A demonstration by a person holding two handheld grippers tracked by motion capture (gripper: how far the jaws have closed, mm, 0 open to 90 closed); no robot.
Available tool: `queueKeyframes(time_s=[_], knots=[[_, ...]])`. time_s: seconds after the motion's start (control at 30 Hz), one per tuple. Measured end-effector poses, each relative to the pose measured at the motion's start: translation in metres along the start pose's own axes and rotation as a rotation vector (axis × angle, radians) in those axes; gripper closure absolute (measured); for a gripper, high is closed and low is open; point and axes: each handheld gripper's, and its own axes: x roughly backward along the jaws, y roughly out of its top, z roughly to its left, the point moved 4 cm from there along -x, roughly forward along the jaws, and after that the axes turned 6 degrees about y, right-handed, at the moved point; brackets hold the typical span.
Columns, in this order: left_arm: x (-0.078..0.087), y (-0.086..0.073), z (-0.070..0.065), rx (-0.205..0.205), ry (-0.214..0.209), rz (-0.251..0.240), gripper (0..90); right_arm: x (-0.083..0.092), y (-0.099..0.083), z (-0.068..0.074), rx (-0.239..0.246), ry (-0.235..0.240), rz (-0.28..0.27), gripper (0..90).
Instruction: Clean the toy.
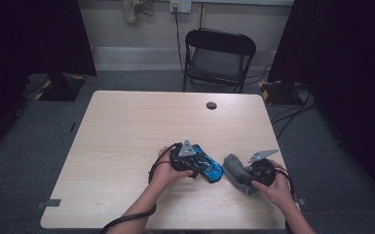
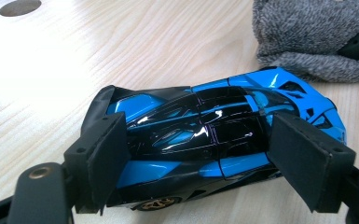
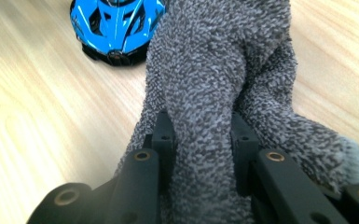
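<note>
Table (image 1: 126, 136) of pale wood, grey carpet, black folding chair (image 1: 217, 57)

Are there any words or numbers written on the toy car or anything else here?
None: no readable words, numbers or signs.
Blue toy car: no lettering; the small badge on its nose is too small to read.
Grey cloth: plain, no label showing.
Table: bare wood.
Wall outlet plate: too small to read.
</note>
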Motion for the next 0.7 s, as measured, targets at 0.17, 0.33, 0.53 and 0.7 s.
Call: queueKeyframes(time_s=[0.17,0.33,0.53,0.7], knots=[[0.000,-0.001,0.000,0.003,0.003,-0.006,19.8,0.009,0.003,-0.004,0.011,-0.007,0.011,70.8],[0.000,-0.001,0.000,0.002,0.005,-0.008,19.9,0.018,0.010,-0.010,-0.007,-0.015,-0.019,70.9],[0.000,-0.001,0.000,0.004,0.004,-0.012,19.8,0.017,0.031,-0.024,-0.064,-0.057,-0.087,70.9],[0.000,-0.002,0.000,0.003,0.005,-0.015,19.9,0.004,0.057,-0.028,-0.086,-0.101,-0.130,70.9]])
